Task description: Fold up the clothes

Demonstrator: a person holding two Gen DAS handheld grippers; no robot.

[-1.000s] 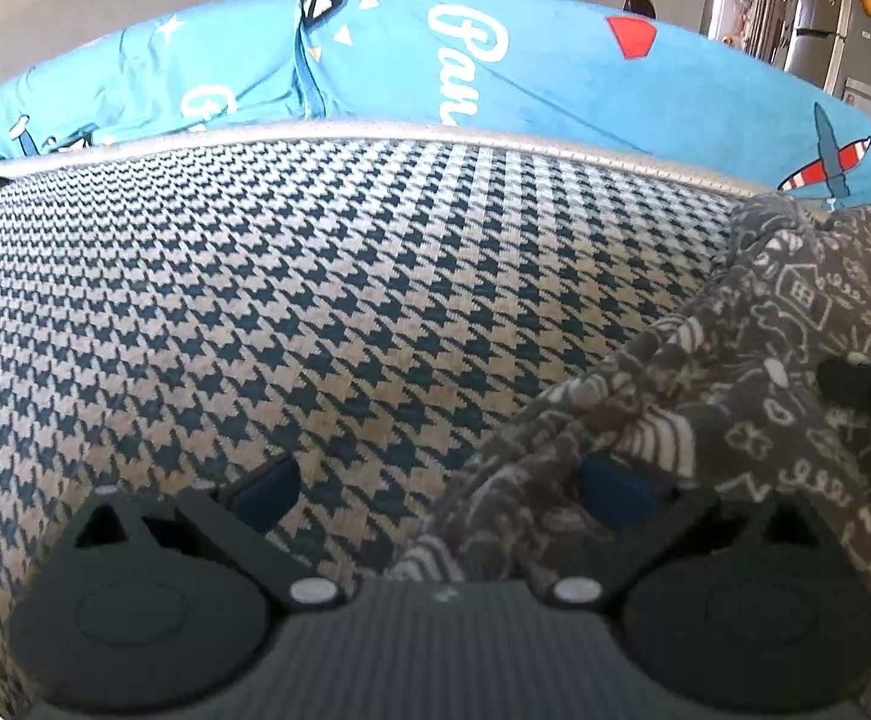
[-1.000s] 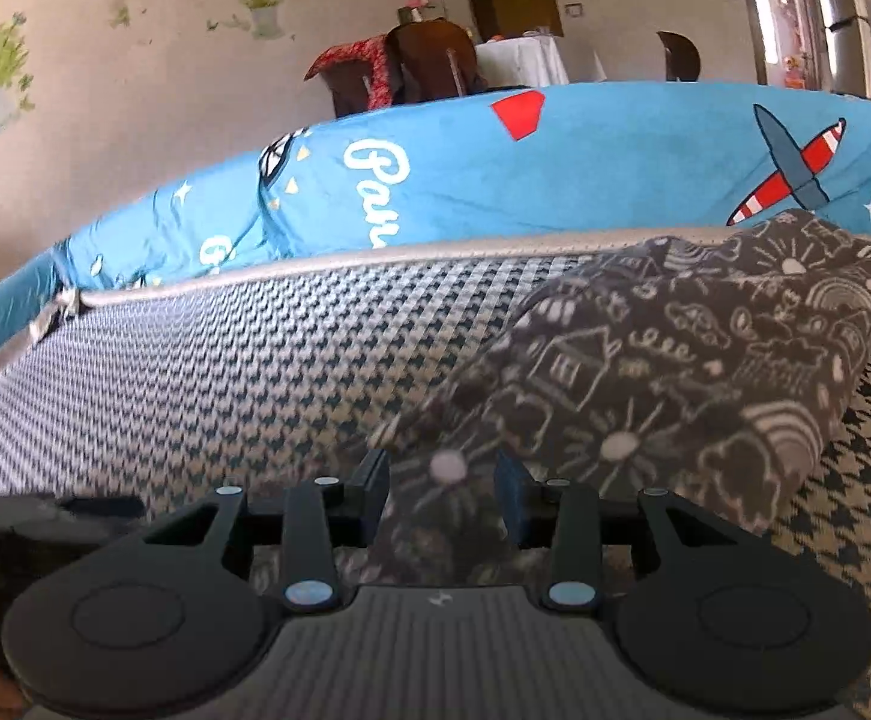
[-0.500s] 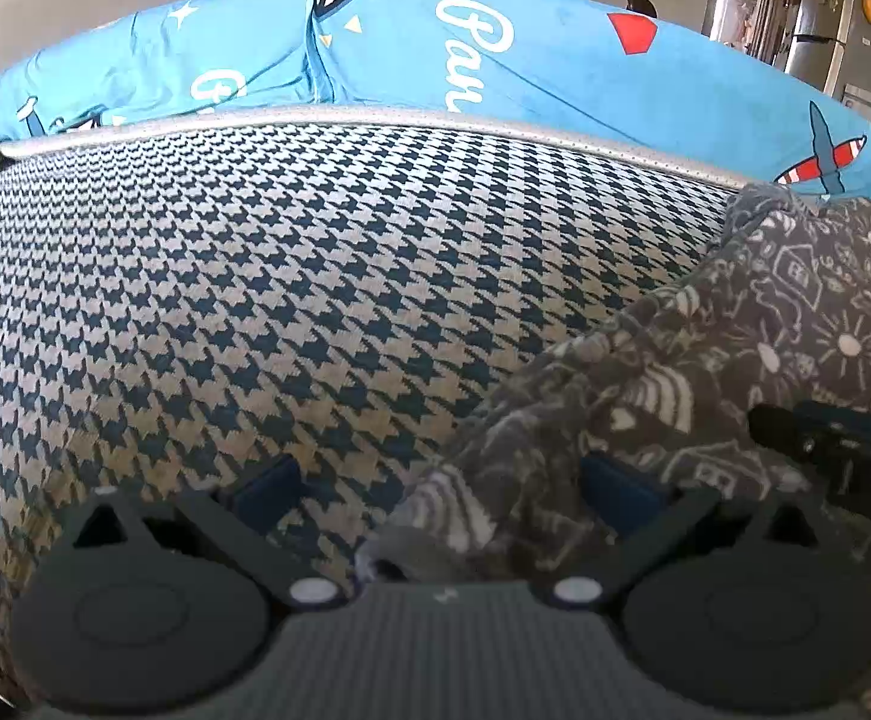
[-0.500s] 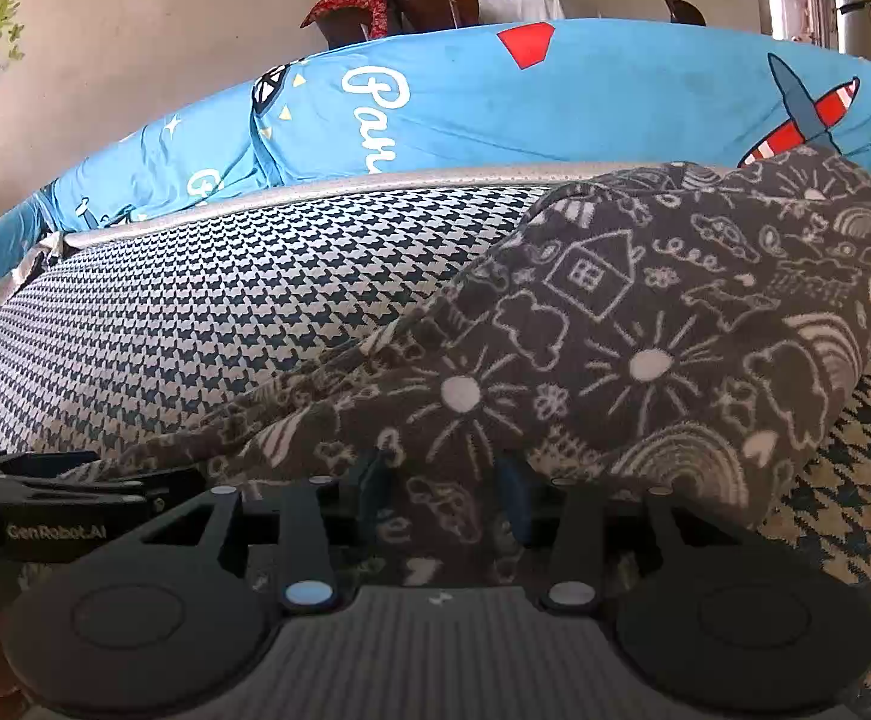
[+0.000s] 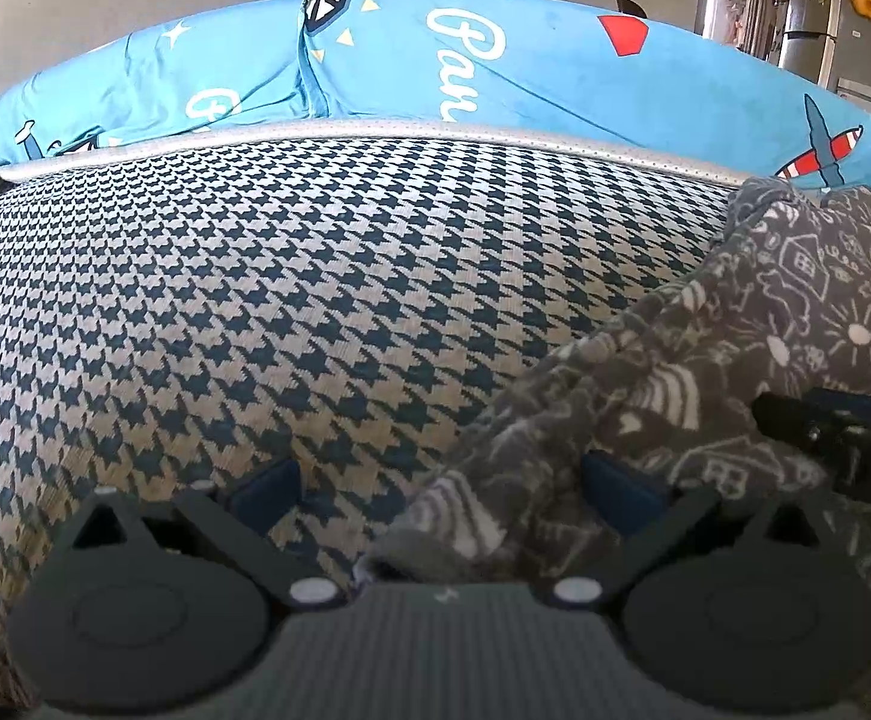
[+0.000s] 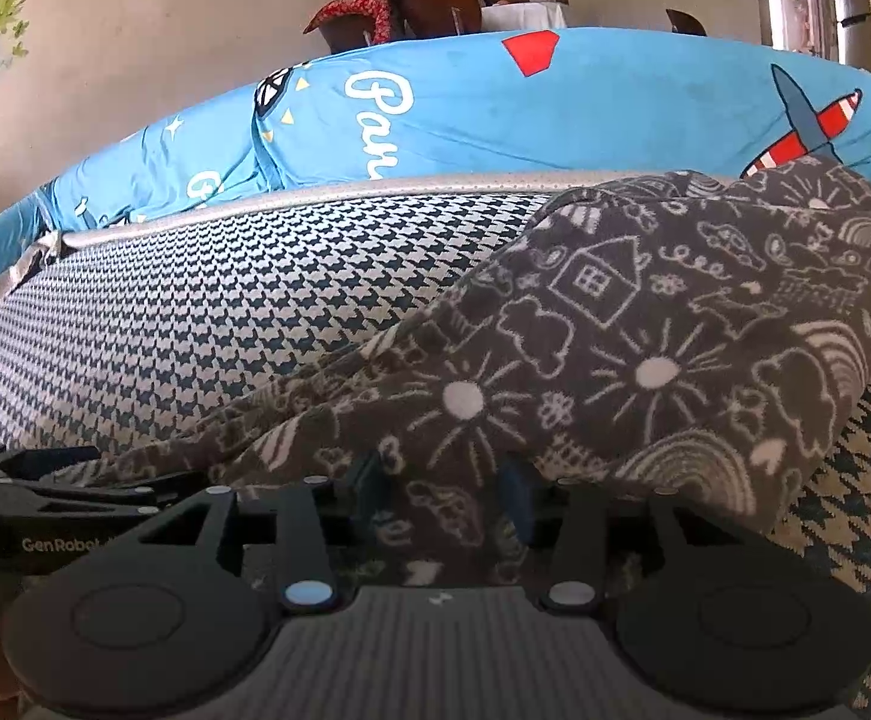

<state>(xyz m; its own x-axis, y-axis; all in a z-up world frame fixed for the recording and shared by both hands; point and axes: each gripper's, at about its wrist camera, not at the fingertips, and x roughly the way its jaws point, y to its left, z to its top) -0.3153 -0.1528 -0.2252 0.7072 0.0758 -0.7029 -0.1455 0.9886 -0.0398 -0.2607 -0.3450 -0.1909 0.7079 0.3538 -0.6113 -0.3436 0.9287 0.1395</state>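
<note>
Fingers of the right gripper [image 6: 441, 495] pinch the grey doodle-print garment [image 6: 645, 348] on the houndstooth cushion [image 6: 243, 312]; the left gripper [image 5: 435, 492] gapes wide around its edge, not clamped

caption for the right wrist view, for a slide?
Right gripper pinches a grey doodle-print garment on a houndstooth-covered surface, left gripper alongside.

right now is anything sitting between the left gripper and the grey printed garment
Nothing visible. The left gripper is open, and a corner of the grey printed garment already lies between its fingers. The right gripper is shut on the same garment.
</note>
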